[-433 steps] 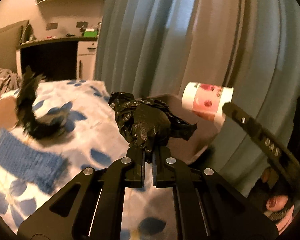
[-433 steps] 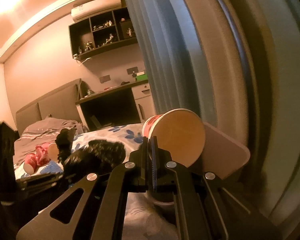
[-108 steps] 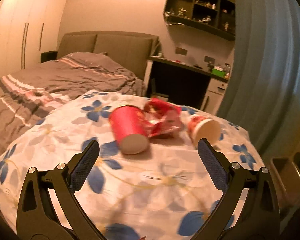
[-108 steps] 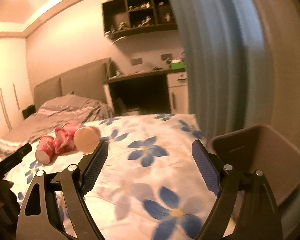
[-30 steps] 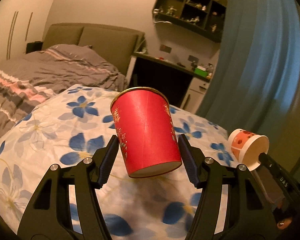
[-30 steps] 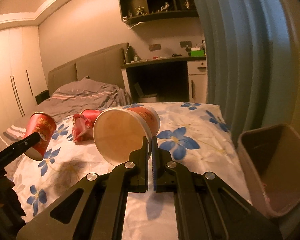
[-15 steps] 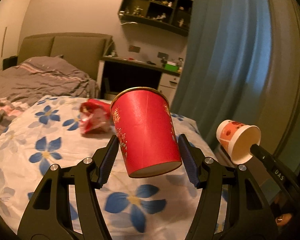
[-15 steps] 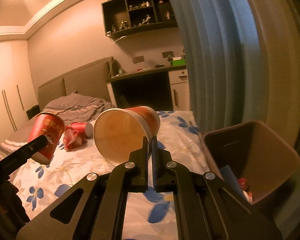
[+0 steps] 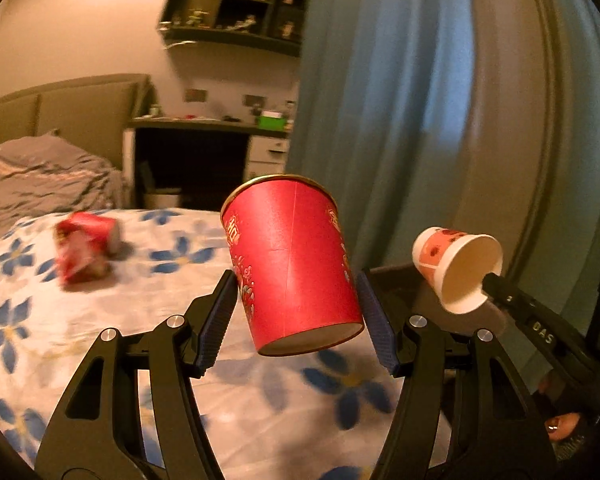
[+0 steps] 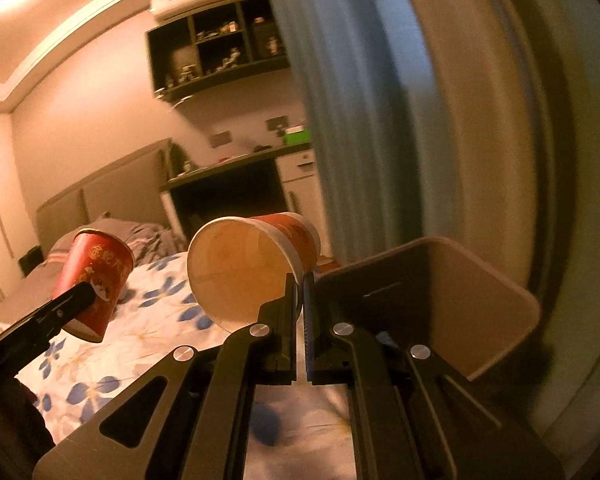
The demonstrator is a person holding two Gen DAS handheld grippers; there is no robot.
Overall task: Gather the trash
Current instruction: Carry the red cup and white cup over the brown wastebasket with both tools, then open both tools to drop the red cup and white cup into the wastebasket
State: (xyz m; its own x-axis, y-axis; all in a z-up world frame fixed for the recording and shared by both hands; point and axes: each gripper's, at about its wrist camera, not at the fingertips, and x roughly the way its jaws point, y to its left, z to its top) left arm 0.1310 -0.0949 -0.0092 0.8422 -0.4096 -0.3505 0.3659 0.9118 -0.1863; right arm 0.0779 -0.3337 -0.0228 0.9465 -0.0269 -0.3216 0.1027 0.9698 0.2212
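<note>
Two paper cups held aloft near the bin (image 10: 500, 300): left tool (image 9: 296, 312) clamps red cup (image 9: 292, 264) sidewalls; right tool (image 10: 298, 292) pinches white cup (image 10: 252, 264) rim. Light, crushable; grip gently.

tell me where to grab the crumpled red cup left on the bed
The crumpled red cup lies on its side on the bedspread, blurred. Come from above and close the tongs across its crushed middle, where the flattened wall looks narrow enough to pinch. Both tongs are full now: the left holds a red cup, the right a paper cup.
</note>
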